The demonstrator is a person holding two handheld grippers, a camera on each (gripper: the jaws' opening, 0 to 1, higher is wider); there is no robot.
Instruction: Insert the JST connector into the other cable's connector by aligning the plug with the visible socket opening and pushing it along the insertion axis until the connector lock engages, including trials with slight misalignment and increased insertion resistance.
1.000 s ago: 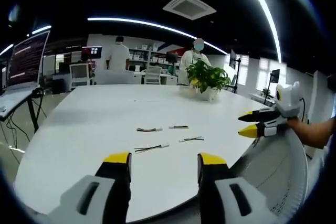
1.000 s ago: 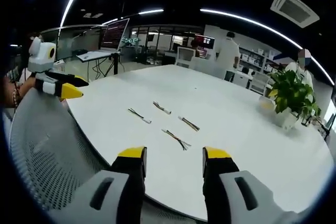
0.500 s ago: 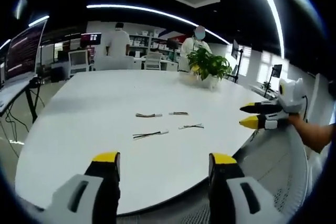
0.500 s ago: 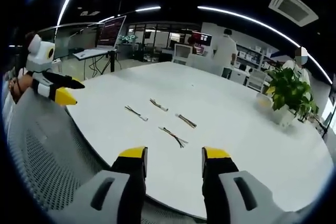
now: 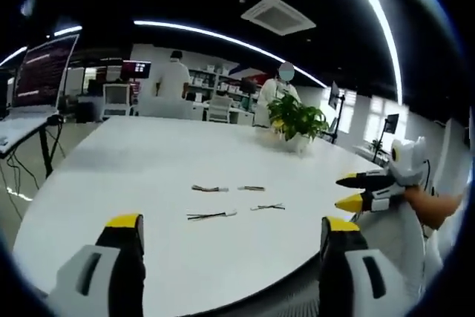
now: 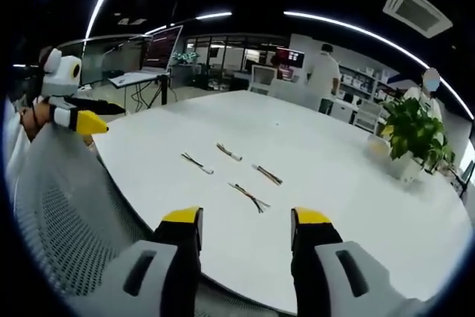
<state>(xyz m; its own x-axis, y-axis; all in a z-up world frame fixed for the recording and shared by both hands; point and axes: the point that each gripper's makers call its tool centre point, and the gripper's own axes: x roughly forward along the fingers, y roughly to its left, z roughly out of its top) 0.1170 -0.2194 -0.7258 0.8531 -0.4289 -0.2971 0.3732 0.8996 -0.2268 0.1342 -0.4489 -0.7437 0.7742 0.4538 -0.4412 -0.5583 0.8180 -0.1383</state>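
Note:
Several short cables with white JST connectors lie on the white table [image 5: 133,176]: one cable [image 5: 211,215] nearest, another [image 5: 268,206] to its right, two more [image 5: 210,188] [image 5: 251,188] behind. In the right gripper view the same cables [image 6: 197,162] [image 6: 228,152] [image 6: 267,174] [image 6: 249,197] lie mid-table. My left gripper [image 5: 231,229] stands wide open, well short of the cables, holding nothing. My right gripper [image 6: 246,218] is open and empty too, above the table's near edge. The right gripper [image 5: 355,190] enters the left gripper view from the right; the left gripper [image 6: 87,116] shows at left in the right gripper view.
A potted plant [image 5: 295,116] stands at the table's far side. A mesh chair back [image 6: 67,213] lies close below the grippers. Two people [image 5: 173,79] [image 5: 276,88] stand in the background among desks and chairs. A large monitor [image 5: 41,72] stands at left.
The left gripper's jaws have spread much wider apart. The right gripper's jaws have opened slightly. Both views have shifted a little with the hands; the cables lie where they were.

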